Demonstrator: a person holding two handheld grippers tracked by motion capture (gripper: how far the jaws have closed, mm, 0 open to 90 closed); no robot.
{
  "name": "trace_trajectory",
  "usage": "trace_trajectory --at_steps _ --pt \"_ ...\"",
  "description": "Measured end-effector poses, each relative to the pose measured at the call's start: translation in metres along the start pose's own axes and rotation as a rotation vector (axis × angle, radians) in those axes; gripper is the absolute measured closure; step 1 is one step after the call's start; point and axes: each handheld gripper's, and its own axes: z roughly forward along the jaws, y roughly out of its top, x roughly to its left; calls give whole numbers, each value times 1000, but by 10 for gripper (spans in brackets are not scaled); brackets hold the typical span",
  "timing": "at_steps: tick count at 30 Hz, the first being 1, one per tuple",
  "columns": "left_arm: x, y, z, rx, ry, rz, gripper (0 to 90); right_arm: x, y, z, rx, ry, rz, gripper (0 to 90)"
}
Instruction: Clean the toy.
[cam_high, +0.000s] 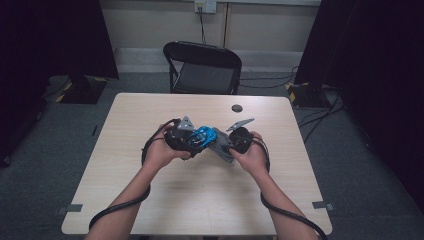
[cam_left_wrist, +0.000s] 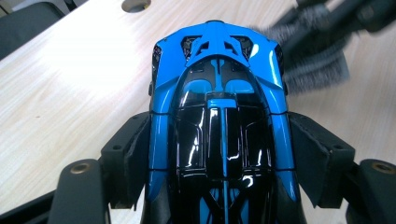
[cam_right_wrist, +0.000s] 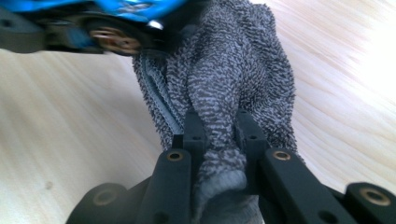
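Item: two hand-held tools at work over a pale wooden desk (cam_high: 200, 200), seen near to far.

Room and edges. Nearest the person, a broad bare stretch of desk lies behind both tools, reaching to the near edge, which the forearms cross. To the outer side of the left tool (cam_high: 186, 138) and of the right tool (cam_high: 227, 142), open wood runs to the desk's side edges. Beyond the tools, a narrower bare band runs to the far edge; a small dark round disc (cam_high: 237, 108) lies there, ahead of the right tool. Past the far edge stands a black folding chair (cam_high: 202, 67), then a wall socket (cam_high: 205, 6). Cables trail from both tools around the forearms.

Views compared. The high view gives the two hands close together at mid-desk, the tools meeting, detail small. The left gripper view gives the blue and black toy car (cam_left_wrist: 219, 116) from above, lengthwise between the jaws, with the grey cloth (cam_left_wrist: 313, 56) blurred at the car's far right corner. The right gripper view gives the cloth's looped weave and hem and, above it, the car's underside and a wheel (cam_right_wrist: 112, 39), blurred.

Tools. Left tool (cam_left_wrist: 219, 154): jaws spread wide, their pads pressed against the car's two flanks, holding it above the desk. Right tool (cam_right_wrist: 219, 135): jaws drawn nearly together, pinching a bunched fold of the grey cloth (cam_right_wrist: 224, 70); the cloth's far end touches the car by the wheel.
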Motion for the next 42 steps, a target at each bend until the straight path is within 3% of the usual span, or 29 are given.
trace_trajectory --at_steps 11,27,32,35,42 --pt "4 0 14 23 -6 -35 283 24 4 10 -9 74 -58 781" --pt "12 0 28 37 2 -78 283 37 1 15 -20 108 -116 781" --pt "14 3 33 36 11 -82 284 42 2 16 -19 126 -137 781" --pt "15 5 36 17 13 -111 283 47 2 17 -25 143 -148 781" --pt "16 7 39 8 34 -117 283 60 0 22 -13 190 -182 781"
